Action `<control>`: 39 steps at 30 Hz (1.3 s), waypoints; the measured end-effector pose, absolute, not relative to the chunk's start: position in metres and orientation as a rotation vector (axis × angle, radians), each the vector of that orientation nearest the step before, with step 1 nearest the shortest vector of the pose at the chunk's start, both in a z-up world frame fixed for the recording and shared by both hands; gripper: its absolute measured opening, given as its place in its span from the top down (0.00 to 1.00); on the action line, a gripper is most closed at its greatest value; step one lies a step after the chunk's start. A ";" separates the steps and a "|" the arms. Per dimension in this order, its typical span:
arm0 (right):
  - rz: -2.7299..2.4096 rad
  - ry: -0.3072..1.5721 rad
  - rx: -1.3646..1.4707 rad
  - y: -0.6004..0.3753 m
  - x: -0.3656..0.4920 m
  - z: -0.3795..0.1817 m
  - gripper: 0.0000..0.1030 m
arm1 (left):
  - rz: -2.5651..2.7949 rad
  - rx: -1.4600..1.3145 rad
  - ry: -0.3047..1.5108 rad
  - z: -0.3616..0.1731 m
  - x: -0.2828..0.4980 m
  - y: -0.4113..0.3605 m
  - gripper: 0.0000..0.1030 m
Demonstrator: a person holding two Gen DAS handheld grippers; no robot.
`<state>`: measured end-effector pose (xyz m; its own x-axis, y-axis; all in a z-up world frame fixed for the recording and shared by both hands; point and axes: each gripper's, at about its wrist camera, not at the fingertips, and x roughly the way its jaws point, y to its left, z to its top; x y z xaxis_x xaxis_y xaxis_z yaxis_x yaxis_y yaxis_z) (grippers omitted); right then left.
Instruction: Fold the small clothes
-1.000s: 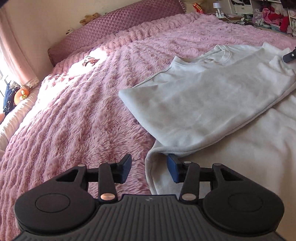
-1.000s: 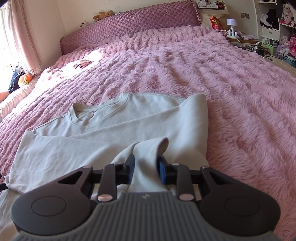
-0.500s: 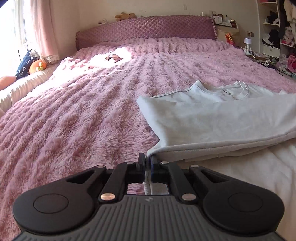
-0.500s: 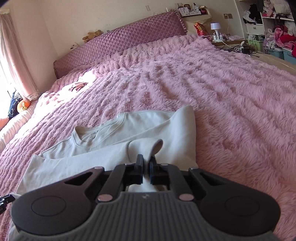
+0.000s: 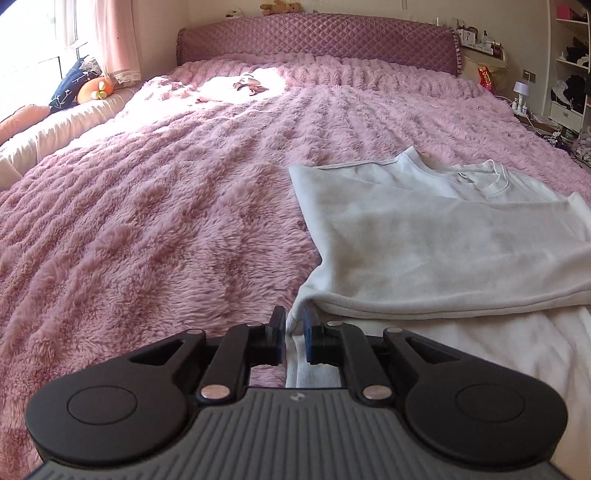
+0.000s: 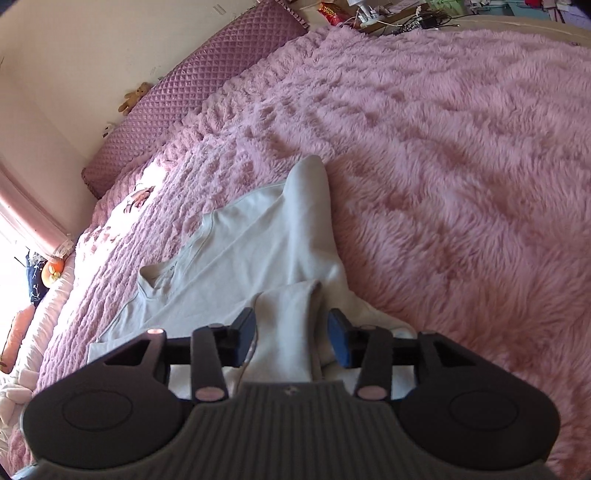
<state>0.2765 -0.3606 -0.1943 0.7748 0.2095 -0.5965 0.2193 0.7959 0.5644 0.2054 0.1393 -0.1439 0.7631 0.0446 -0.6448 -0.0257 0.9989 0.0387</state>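
Left claw (image 5: 294, 334) is pinched on the hem corner of the pale sweatshirt (image 5: 436, 254) lying on the pink bed (image 5: 166, 206), while the right claw (image 6: 291, 338), its jaws just opened, straddles the folded-in sleeve (image 6: 291, 317) without pressing it. With only one corner held, lifting could drag the shirt askew, and the loose sleeve may slide back out.

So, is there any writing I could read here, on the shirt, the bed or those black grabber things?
None can be read.
Neck tag of the pale sweatshirt: too small to read.
Red snack bag by the headboard: print blurred.
Small card on the shelf above it: a mark, perhaps "7", not certain.
Left gripper and right gripper: only a tiny logo, no letters.
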 end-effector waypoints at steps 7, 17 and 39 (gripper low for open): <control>0.063 0.759 0.546 -0.345 0.253 -0.187 0.60 | -0.032 -0.116 0.635 -0.114 0.202 0.135 0.89; 0.045 0.799 0.490 -0.334 0.256 -0.188 0.97 | -0.099 -0.293 0.705 -0.147 0.250 0.119 0.89; -0.049 0.617 0.179 -0.325 0.346 -0.161 0.79 | -0.361 -0.318 0.684 -0.141 0.333 0.029 0.84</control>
